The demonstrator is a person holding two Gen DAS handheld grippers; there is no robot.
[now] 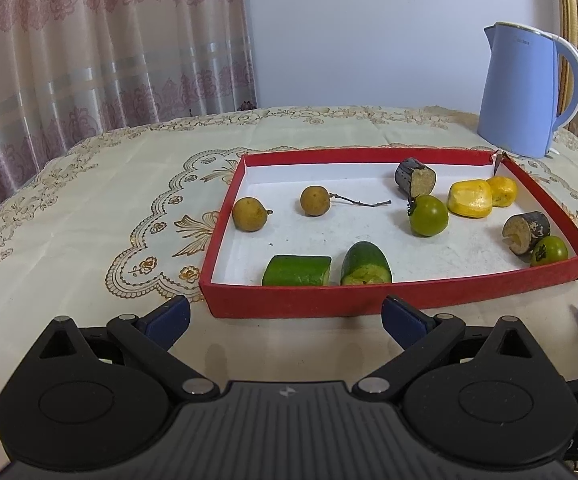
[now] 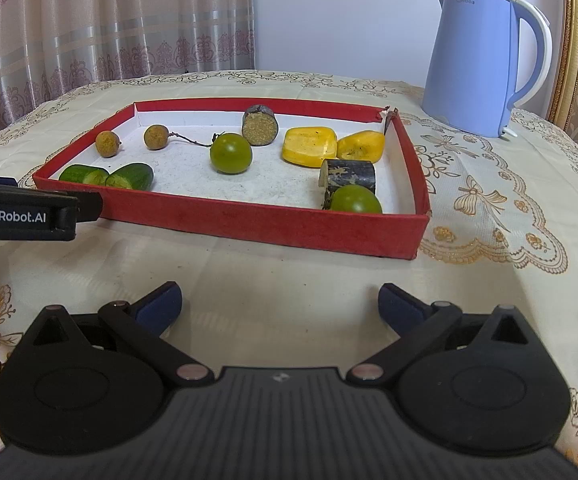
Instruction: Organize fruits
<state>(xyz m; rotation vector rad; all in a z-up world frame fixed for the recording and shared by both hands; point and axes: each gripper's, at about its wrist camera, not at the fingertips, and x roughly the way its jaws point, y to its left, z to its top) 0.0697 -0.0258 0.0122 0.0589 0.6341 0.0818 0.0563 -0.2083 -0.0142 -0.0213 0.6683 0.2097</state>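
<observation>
A red shallow box (image 1: 313, 300) (image 2: 249, 222) with a white floor holds the fruit. Inside lie two brown longans (image 1: 249, 213) (image 1: 315, 200), two cucumber pieces (image 1: 297, 271) (image 1: 366, 264), two green tomatoes (image 1: 428, 210) (image 1: 549, 251), two yellow pieces (image 1: 470, 199) (image 1: 502, 191) and two dark sugarcane stubs (image 1: 416, 178) (image 1: 526, 231). My left gripper (image 1: 287, 322) stands open just before the box's near wall, nothing between its fingers. My right gripper (image 2: 279, 306) is open too, a little short of the box, over bare cloth. The left gripper's side (image 2: 21, 210) shows at the left edge.
A light blue electric kettle (image 1: 525, 92) (image 2: 477, 64) stands behind the box at the right. The table wears a cream lace-patterned cloth (image 2: 249, 288). Patterned curtains (image 1: 89, 60) hang at the back left, and a gold frame (image 2: 569, 40) runs along the right wall.
</observation>
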